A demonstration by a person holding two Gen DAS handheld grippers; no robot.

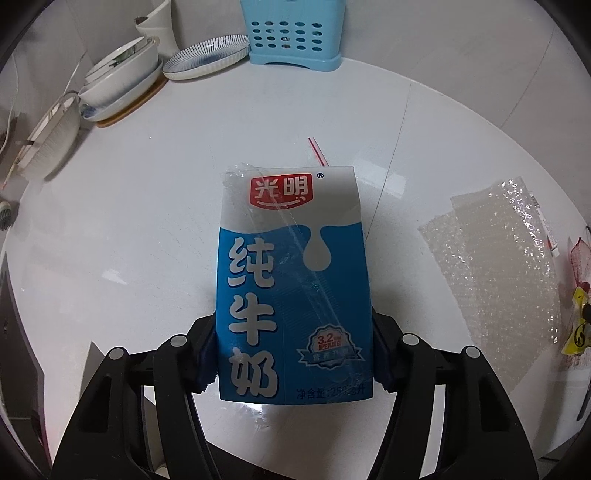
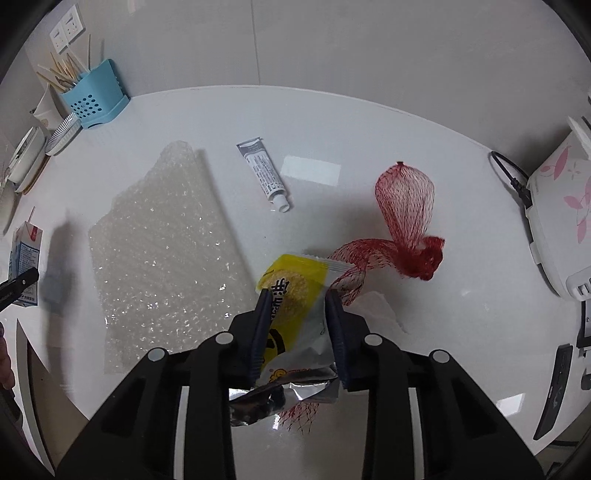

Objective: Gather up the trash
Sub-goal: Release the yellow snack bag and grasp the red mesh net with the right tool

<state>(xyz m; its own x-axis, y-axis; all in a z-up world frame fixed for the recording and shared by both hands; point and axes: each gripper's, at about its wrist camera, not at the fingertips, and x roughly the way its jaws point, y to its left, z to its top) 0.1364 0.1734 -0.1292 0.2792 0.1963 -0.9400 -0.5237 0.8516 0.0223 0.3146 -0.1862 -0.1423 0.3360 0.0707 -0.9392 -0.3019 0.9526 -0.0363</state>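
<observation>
My left gripper (image 1: 293, 354) is shut on a blue and white milk carton (image 1: 291, 280) and holds it upright over the white table (image 1: 147, 221); a red-striped straw (image 1: 317, 151) sticks out behind its top. The carton also shows at the far left of the right wrist view (image 2: 24, 258). My right gripper (image 2: 297, 295) is shut on a yellow and silver snack wrapper (image 2: 295, 314). A red mesh net bag (image 2: 404, 218) lies just beyond it, partly under the wrapper. A sheet of bubble wrap (image 2: 166, 251) and a grey-white tube (image 2: 264, 173) lie on the table.
A light blue utensil holder (image 1: 293, 33) stands at the back by the wall, with stacked bowls and plates (image 1: 122, 81) to its left. A white appliance with pink flowers (image 2: 561, 218) and its black cord sit at the right edge. The bubble wrap also shows in the left wrist view (image 1: 495, 266).
</observation>
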